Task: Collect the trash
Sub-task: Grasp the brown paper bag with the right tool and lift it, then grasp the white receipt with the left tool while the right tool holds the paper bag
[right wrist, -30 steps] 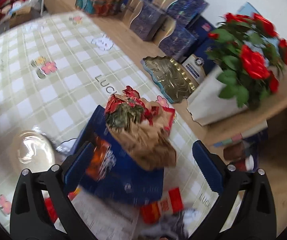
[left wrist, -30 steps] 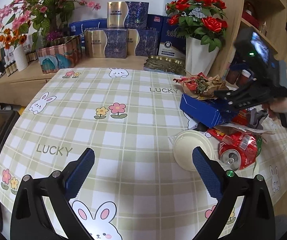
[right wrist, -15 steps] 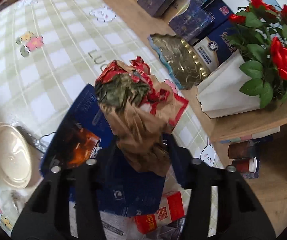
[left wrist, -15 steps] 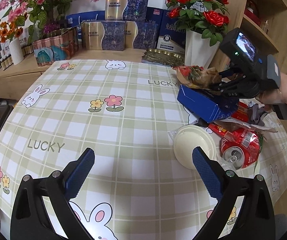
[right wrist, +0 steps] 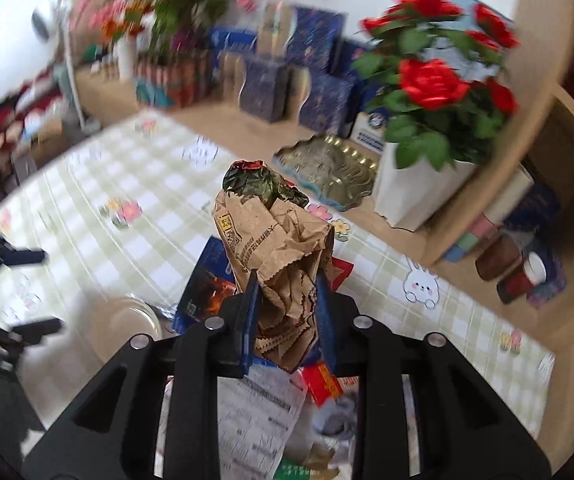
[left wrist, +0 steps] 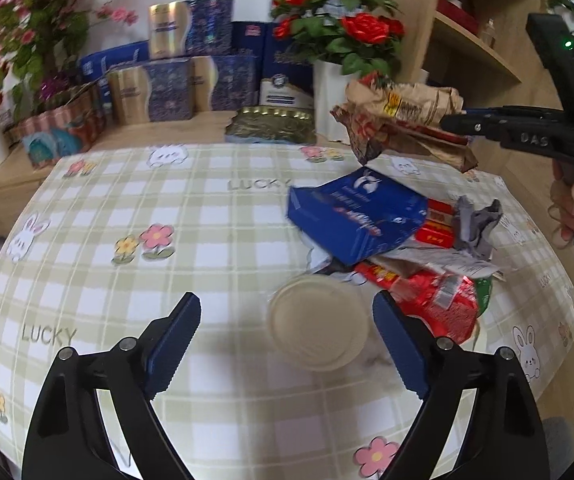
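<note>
The right tongs (right wrist: pixel 287 312) pinch the crumpled paper bag (right wrist: pixel 275 252), its long axis running away from them, lifted above the trash pile. The left tongs (left wrist: pixel 287 340), having just narrowed slightly, stand spread on either side of the round lid (left wrist: pixel 319 324) on the table (left wrist: pixel 167 240), nothing gripped.

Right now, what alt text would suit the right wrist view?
The right tongs have just closed on a crumpled brown paper bag, held above a blue box and other trash on a checked tablecloth; red roses stand behind.
</note>
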